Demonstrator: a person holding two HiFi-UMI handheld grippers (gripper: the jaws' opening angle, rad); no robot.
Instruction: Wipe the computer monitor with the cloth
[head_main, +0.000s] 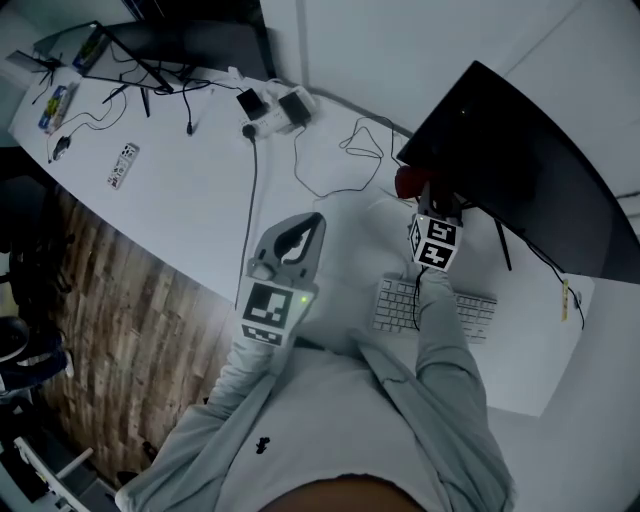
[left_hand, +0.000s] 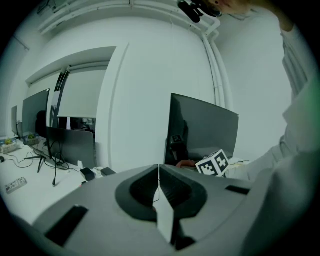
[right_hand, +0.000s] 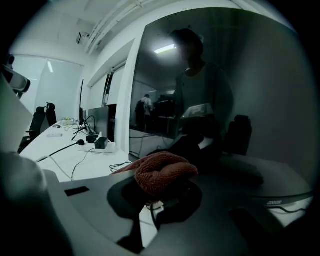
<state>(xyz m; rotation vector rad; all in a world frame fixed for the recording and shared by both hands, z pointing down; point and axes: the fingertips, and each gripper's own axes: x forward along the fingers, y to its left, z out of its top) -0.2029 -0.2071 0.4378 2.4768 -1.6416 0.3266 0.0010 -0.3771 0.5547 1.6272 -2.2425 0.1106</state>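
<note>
A dark computer monitor (head_main: 520, 165) stands at the right of the white desk; its glossy screen (right_hand: 225, 90) fills the right gripper view. My right gripper (head_main: 428, 205) is shut on a red knitted cloth (right_hand: 162, 172), seen as a red patch (head_main: 409, 182) at the monitor's lower left edge. The cloth sits close to the screen; contact cannot be told. My left gripper (head_main: 297, 240) hovers above the desk to the left of the monitor (left_hand: 200, 132), jaws shut with nothing between them (left_hand: 159, 172).
A white keyboard (head_main: 435, 308) lies on the desk (head_main: 200, 200) under my right arm. Cables (head_main: 345, 165), power adapters (head_main: 270, 108) and a remote (head_main: 122, 165) are scattered to the left. More monitors (left_hand: 60, 135) stand further along. The wooden floor (head_main: 110, 320) shows past the desk edge.
</note>
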